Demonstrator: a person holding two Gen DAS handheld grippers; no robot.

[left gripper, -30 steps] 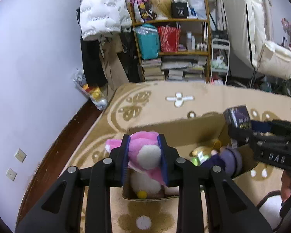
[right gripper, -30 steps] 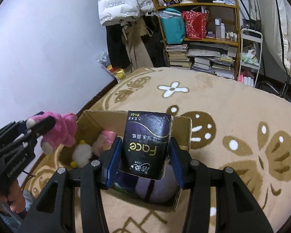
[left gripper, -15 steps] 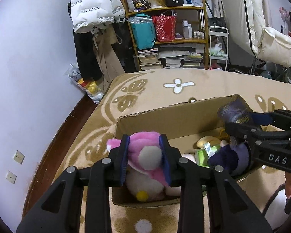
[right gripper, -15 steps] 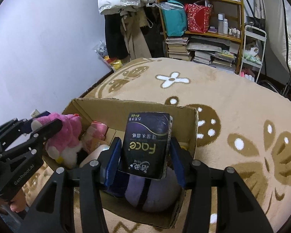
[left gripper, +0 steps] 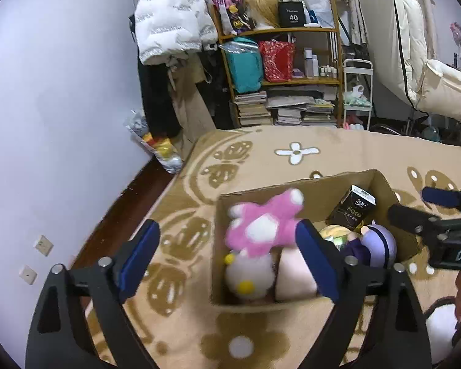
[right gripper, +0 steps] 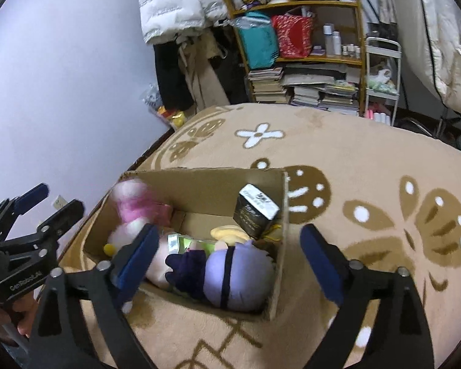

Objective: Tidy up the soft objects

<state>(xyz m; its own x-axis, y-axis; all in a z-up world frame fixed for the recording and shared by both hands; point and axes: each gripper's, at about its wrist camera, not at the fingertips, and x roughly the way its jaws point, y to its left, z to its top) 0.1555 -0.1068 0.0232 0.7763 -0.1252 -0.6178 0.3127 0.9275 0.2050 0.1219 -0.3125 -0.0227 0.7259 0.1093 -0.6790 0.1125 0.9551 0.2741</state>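
Black hand-held gripper (left gripper: 227, 258), blue pads (left gripper: 138, 258), silver screws.

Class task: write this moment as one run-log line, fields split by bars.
left gripper: jaws opening, empty | right gripper: jaws opening, empty | pink plush: blurred, over cardboard box | tissue pack: inside box

Dim indoor light, fisheye edges warped, pink plush (left gripper: 262, 224) motion-blurred

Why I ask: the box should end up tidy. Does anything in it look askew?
Yes. The black tissue pack leans tilted in the cardboard box's far corner, and the pink plush sprawls blurred atop other toys, seemingly still dropping.
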